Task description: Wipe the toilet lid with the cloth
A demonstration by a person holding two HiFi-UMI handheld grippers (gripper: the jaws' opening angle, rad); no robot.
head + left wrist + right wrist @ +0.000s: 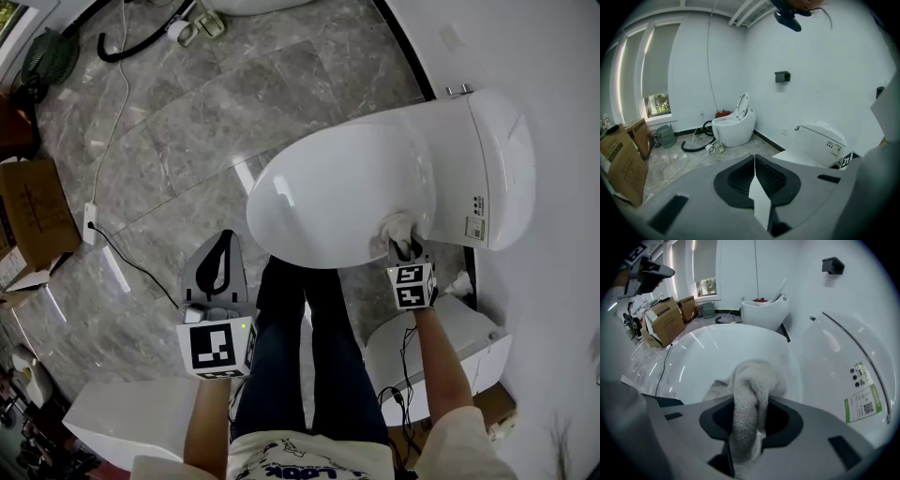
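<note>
A white toilet with its lid (pixel 342 192) down fills the middle of the head view; the lid (pixel 726 352) also spreads before the right gripper view. My right gripper (pixel 405 248) is shut on a pale grey cloth (pixel 750 399), whose bunched end (pixel 396 226) rests on the lid's near right part, close to the tank (pixel 492 169). My left gripper (pixel 217 267) is held off to the left above the floor, its jaws closed together with nothing between them (pixel 754 180).
Grey marble floor (pixel 187 122) lies left of the toilet. A cable and power strip (pixel 91 217) run across it, cardboard boxes (pixel 33 211) sit at the far left, a black hose (pixel 141 42) at the top. A second toilet (pixel 736 124) stands by the far wall.
</note>
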